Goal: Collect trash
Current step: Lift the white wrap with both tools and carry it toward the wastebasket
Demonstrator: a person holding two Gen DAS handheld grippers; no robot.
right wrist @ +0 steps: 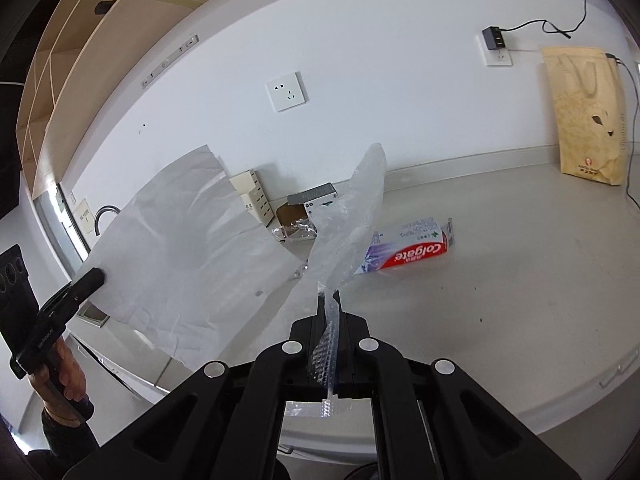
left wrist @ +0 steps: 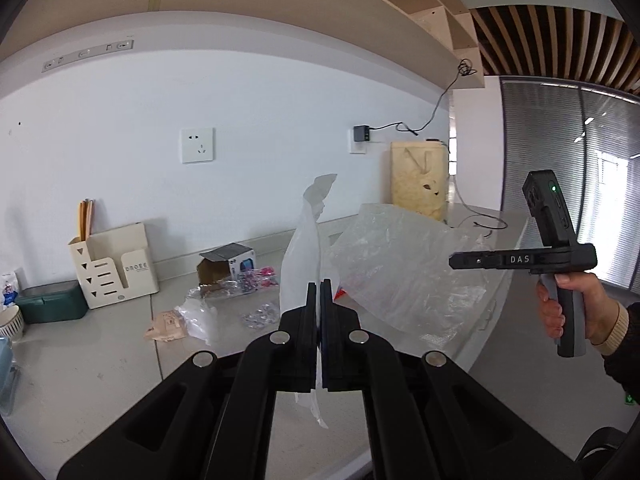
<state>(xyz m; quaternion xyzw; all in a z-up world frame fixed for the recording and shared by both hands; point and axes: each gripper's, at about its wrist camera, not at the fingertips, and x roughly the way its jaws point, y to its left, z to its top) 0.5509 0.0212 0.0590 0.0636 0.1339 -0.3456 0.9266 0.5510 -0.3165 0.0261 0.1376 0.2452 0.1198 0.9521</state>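
Above the countertop [left wrist: 100,360] both grippers are clamped on plastic — the left gripper [left wrist: 320,292] pinches a white plastic sheet [left wrist: 300,256], the right gripper [right wrist: 330,300] a clear bubble-wrap bag [right wrist: 348,232]. Behind lie a toothpaste box [right wrist: 408,250], an open carton [left wrist: 226,266] and wrappers [left wrist: 260,314].

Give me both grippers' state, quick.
Left gripper: shut on a white plastic sheet.
Right gripper: shut on a clear bubble-wrap bag.
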